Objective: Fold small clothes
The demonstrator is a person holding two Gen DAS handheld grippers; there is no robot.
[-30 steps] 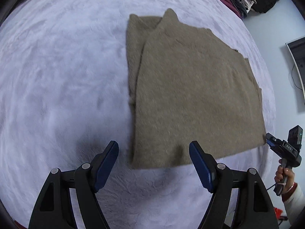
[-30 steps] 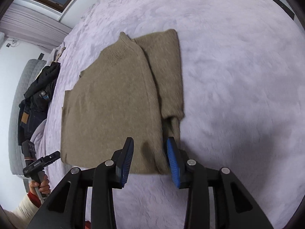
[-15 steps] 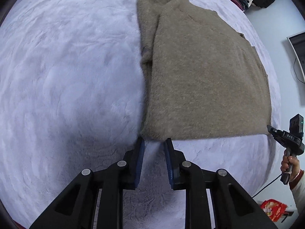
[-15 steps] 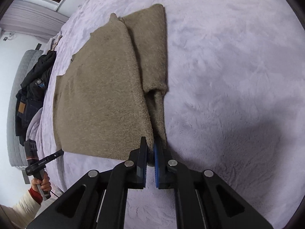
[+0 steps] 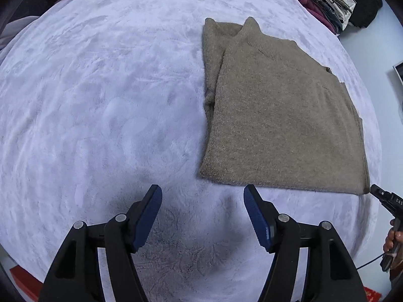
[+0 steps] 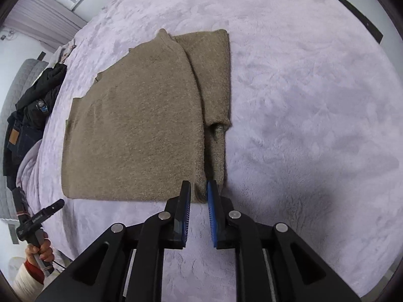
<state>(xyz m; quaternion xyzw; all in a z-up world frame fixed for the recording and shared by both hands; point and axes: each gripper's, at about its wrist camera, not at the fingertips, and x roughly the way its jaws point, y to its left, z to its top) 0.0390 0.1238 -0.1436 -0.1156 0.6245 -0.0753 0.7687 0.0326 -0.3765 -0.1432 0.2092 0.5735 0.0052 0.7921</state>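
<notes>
A tan knitted sweater [image 5: 277, 115] lies flat on the lilac plush bed cover [image 5: 100, 100], with one sleeve folded in along its side [image 6: 214, 75]. My left gripper [image 5: 201, 192] hovers just short of the hem's near left corner. Its jaws are opening wide and nothing is between them. My right gripper [image 6: 199, 186] stands at the hem's other corner. Its jaws are opening by a narrow gap, and the sweater's corner [image 6: 200, 196] shows between the tips without the pads pressing on it. Each view shows the other gripper in a hand [image 6: 37, 251] at its edge.
A stack of folded clothes [image 5: 325, 2] and a black bag [image 5: 365, 7] sit past the bed's far corner. Dark garments [image 6: 30, 115] are heaped beside a grey quilted cushion [image 6: 20, 80]. Wide bare cover lies on the sleeve side of the sweater.
Both grippers were nearly shut at the hem half a second ago and have parted again, the left widely. The left has shifted sideways, so the sweater now sits further right in its view.
</notes>
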